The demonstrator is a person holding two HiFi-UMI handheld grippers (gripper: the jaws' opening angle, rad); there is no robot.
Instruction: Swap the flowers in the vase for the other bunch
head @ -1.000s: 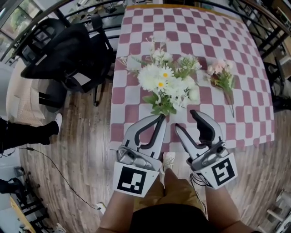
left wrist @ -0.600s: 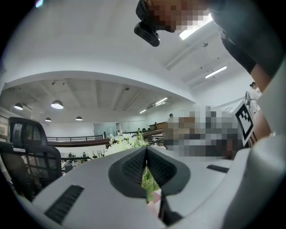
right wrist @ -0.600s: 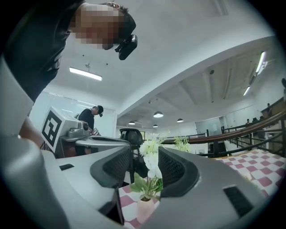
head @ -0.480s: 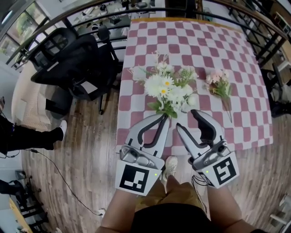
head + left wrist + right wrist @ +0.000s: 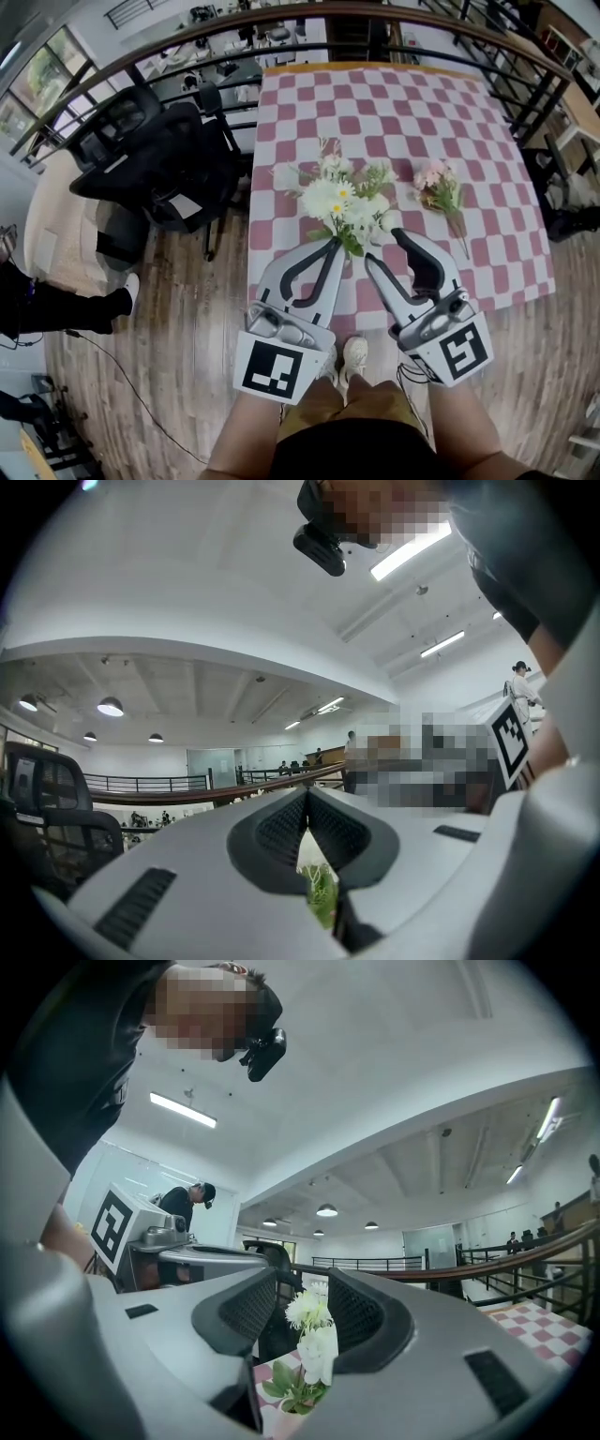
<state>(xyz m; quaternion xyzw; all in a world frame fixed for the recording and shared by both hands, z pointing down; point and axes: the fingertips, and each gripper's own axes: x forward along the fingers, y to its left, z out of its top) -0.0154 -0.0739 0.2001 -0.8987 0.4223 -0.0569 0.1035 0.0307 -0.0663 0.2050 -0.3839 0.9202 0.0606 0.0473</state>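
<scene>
A bunch of white flowers stands near the middle of the pink-checked table; the blooms hide its vase. The other bunch, pink flowers, lies flat to its right. Both grippers hover off the table's near edge, short of the white bunch. My left gripper is shut with nothing in it; its pads meet. My right gripper is open and its jaws are closing. Nothing is between them; the white flowers show far beyond the gap.
Black office chairs stand left of the table on the wood floor. A curved dark railing runs behind the far edge. A person's legs show at the far left. My own shoes are below the grippers.
Both grippers have risen, and their tips now overlap the lower edge of the white bunch in the head view. The table looks smaller and more of the railing shows.
</scene>
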